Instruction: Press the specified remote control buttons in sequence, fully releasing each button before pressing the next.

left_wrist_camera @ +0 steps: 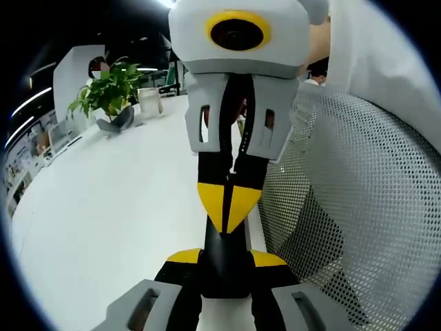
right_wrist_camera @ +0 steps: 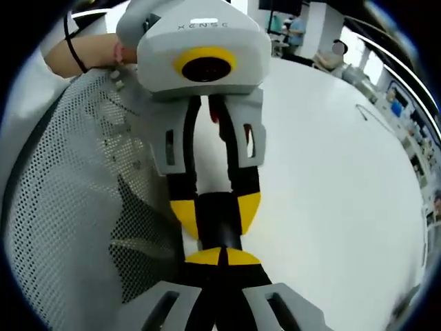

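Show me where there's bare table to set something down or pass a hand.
Bare white table spreads from the left claw, clamped on the black remote, out to the potted plant and clear container. In the right gripper view it is bare beyond the right claw, away from the chair. Crowded: the mesh chair back hugs the table edge beside the claws.

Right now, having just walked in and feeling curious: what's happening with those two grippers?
A person holds both grippers nose to nose over a white table. The left gripper has its jaws clamped on a slim black object, likely the remote. The right gripper, jaws shut, points at its end. A mesh chair stands alongside.
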Motion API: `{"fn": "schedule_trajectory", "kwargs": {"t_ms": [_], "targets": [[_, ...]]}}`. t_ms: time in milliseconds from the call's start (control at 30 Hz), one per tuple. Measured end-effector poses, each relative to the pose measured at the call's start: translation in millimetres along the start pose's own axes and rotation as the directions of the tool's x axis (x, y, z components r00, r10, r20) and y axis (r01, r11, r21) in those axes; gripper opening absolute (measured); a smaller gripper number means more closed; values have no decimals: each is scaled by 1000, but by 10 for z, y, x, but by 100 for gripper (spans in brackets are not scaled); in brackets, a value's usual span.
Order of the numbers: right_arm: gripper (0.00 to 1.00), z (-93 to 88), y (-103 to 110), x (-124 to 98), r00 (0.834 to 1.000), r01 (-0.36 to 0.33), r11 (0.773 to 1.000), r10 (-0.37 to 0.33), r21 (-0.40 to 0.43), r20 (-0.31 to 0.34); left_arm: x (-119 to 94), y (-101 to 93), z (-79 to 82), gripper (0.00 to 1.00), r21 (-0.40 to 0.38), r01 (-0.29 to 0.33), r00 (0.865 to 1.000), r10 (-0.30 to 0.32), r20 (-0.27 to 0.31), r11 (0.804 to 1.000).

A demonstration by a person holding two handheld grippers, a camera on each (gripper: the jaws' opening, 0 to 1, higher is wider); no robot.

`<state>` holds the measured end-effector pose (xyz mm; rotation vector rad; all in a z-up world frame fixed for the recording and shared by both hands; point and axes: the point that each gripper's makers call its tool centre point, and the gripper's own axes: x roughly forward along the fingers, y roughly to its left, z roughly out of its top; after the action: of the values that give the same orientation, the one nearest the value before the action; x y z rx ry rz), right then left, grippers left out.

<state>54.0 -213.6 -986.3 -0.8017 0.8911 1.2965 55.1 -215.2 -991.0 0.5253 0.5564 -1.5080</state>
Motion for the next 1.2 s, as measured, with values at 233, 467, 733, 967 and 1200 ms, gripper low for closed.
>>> {"fn": "schedule_trajectory", "kwargs": {"t_ms": [233, 467, 733, 967, 1200], "targets": [[0, -10, 11, 4, 999, 26, 998, -28, -64, -31, -2, -5, -2, 25, -1, 1, 1000, -1, -2, 1000], [0, -11, 3, 6, 998, 46, 996, -50, -81, -40, 3, -6, 2, 25, 0, 1, 1000, -1, -11, 1000], [0, -1, 11, 14, 995, 91, 992, -95, -84, -36, 3, 8, -2, 25, -26, -24, 1000, 24, 1, 999], [0, 0, -11, 6, 997, 58, 996, -61, -63, -41, 18, 18, 9, 24, -31, -52, 995, 49, -86, 998], [0, -15, 14, -16, 997, 74, 993, -72, -93, 17, 8, 22, 5, 25, -57, -89, 994, 84, -75, 994]]}}
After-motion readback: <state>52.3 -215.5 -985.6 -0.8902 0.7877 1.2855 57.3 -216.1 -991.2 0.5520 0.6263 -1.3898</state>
